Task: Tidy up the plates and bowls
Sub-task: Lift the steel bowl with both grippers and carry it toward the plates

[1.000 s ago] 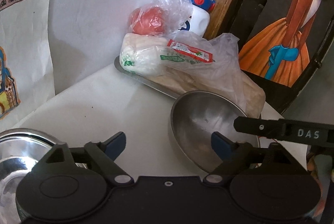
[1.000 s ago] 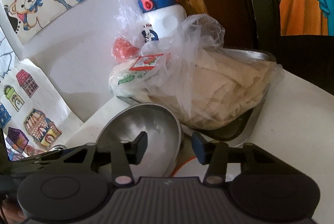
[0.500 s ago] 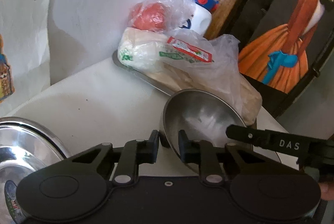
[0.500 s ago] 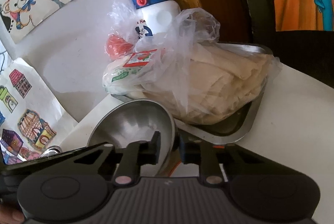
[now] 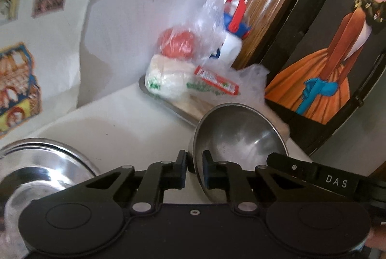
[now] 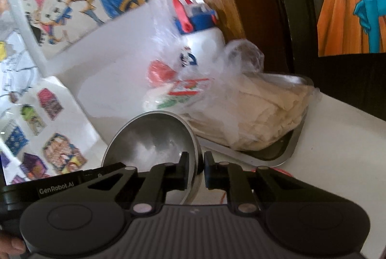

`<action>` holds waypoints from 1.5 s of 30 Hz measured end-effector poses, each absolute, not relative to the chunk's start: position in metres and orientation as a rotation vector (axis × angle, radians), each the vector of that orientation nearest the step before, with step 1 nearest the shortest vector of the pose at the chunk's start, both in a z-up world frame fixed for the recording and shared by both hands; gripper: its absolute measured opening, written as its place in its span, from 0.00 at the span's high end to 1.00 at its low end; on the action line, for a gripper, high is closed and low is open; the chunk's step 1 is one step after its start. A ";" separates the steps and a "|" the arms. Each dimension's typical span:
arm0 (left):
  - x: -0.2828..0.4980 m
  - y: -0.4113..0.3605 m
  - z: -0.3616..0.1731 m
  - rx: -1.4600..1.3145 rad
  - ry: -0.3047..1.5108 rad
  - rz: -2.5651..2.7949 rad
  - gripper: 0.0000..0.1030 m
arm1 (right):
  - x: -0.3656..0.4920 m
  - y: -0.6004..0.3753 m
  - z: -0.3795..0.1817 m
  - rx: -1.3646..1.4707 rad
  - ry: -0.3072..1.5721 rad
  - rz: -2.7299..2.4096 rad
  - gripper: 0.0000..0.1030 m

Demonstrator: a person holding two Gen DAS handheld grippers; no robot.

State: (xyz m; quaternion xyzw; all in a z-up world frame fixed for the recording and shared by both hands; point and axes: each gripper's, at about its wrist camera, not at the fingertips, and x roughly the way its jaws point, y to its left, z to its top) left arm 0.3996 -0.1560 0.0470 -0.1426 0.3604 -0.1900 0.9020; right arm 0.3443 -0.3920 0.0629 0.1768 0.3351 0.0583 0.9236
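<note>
Steel rim sits clamped at both ends: the left gripper (image 5: 193, 168) is closing on the near-left edge of the bowl (image 5: 241, 131), its pads already pressing the thin wall with one finger inside and one outside, while the right gripper (image 6: 195, 168) pinches the opposite edge, jaws nearly together on the metal. The bowl hangs between the two, tipped so its mouth faces up and toward the cameras, and appears lifted clear of the white tabletop (image 5: 115, 123). Neither hand is nearer; the span across the rim from one grip to the other is the line any carrying move must keep level (a twist of either wrist would likely pry at the lip). Its inside is smooth, dull-polished and rounded. Down to the left lies a shinier steel plate (image 5: 48, 162), probably where the bowl belongs. Beyond stands a flat metal tray (image 6: 287, 150) heaped with crinkled plastic bags (image 6: 253, 114), and behind those a white bottle (image 6: 205, 41) with a red-and-blue cap.
</note>
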 end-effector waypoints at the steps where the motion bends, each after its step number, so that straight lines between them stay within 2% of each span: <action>1: 0.393 -0.152 0.053 -0.298 0.739 -0.397 0.86 | 0.338 -0.389 0.068 0.364 0.683 0.124 0.86; 10: 0.324 -0.105 0.086 -0.323 0.773 -0.392 0.86 | 0.265 -0.341 0.102 0.382 0.718 0.176 0.86; 24: 0.228 -0.062 0.057 -0.203 0.888 -0.379 0.82 | 0.180 -0.292 0.057 0.347 0.885 0.194 0.85; 35: 0.223 -0.063 0.037 -0.169 0.964 -0.393 0.82 | 0.179 -0.295 0.036 0.370 0.985 0.201 0.84; 45: 0.234 -0.064 0.028 -0.158 1.002 -0.389 0.82 | 0.185 -0.296 0.035 0.373 0.984 0.218 0.82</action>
